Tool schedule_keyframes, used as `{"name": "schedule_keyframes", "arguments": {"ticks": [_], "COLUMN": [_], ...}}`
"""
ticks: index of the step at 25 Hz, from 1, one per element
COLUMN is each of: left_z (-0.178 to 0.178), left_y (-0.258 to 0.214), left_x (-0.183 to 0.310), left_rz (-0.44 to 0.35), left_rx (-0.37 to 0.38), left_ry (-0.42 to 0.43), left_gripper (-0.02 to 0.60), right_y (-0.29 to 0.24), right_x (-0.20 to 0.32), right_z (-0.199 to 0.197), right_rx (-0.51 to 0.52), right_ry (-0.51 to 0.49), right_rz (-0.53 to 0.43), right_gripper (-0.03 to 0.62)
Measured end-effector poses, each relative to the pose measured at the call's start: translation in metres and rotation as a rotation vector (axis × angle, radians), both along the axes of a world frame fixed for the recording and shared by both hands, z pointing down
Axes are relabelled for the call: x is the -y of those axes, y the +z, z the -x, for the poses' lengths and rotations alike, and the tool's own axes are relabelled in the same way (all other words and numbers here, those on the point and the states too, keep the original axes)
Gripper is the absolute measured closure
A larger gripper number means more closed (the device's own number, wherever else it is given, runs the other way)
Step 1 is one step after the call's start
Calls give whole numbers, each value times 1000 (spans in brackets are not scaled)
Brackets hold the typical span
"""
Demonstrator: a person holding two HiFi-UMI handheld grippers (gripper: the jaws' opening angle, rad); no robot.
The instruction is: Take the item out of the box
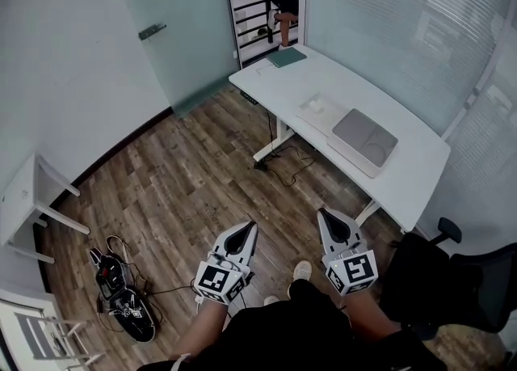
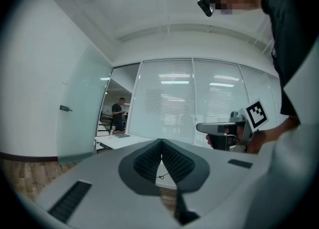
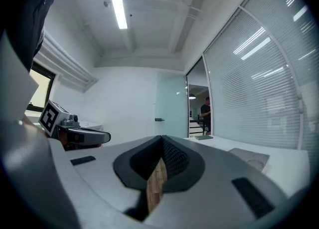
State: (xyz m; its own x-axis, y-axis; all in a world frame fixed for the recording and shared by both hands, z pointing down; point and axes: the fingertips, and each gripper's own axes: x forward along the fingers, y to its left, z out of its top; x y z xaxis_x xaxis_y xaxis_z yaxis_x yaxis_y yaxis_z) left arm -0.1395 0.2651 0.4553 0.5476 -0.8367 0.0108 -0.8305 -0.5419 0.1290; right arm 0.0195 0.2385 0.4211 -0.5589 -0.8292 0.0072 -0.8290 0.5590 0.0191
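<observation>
The step in hand looks like the approach, because neither gripper is near the bench yet. The left gripper (image 1: 250, 227) and the right gripper (image 1: 322, 212) sit side by side low in the head view, above the wooden floor (image 1: 186, 175). Both point up the frame toward the white bench (image 1: 271, 78). Each gripper's own view shows its 2 jaws pressed together with nothing between them, so both are narrow and empty.

What I take to be the box (image 1: 365, 137) is a flat grey case lying on the right half of the bench, right of centre in the head view. It is up and to the right of the right gripper and well apart from both. It seems closed, and the item inside cannot be seen.

To do this step well, the person should walk in until the box sits directly below the 2 grippers. The jaws should be spread before reaching down, not at the last instant. I judge that 1 gripper should steady the box by its edge while the other works the lid and lifts the item straight up. A small white object (image 1: 313, 104) lies near the box on its left, so the approach should come from the near side to avoid knocking it.
</observation>
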Motion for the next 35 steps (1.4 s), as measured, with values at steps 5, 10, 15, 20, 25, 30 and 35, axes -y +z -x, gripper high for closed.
{"name": "schedule_keyframes", "arguments": {"ticks": [5, 10, 15, 20, 25, 30, 35], "left_z": [6, 8, 13, 6, -1, -14, -32], "left_y": [6, 9, 8, 8, -5, -3, 5], "left_x": [17, 42, 73, 108, 143, 184, 215], "left_rz": [9, 30, 32, 33, 15, 19, 43], "left_rx": [-4, -17, -11, 20, 21, 17, 23], "left_ry": [11, 23, 24, 36, 55, 65, 83], "left_gripper": [568, 568, 568, 568, 568, 568, 568], "right_y": [5, 7, 8, 9, 10, 14, 32], "right_x": [19, 42, 70, 106, 143, 178, 210], "right_z": [11, 19, 22, 21, 17, 7, -23], "right_rx": [3, -35, -30, -38, -25, -48, -83], "right_ry": [2, -8, -9, -19, -18, -23, 0], "right_rz": [6, -13, -6, 2, 19, 9, 41], "right_gripper": [588, 588, 588, 588, 588, 588, 588]}}
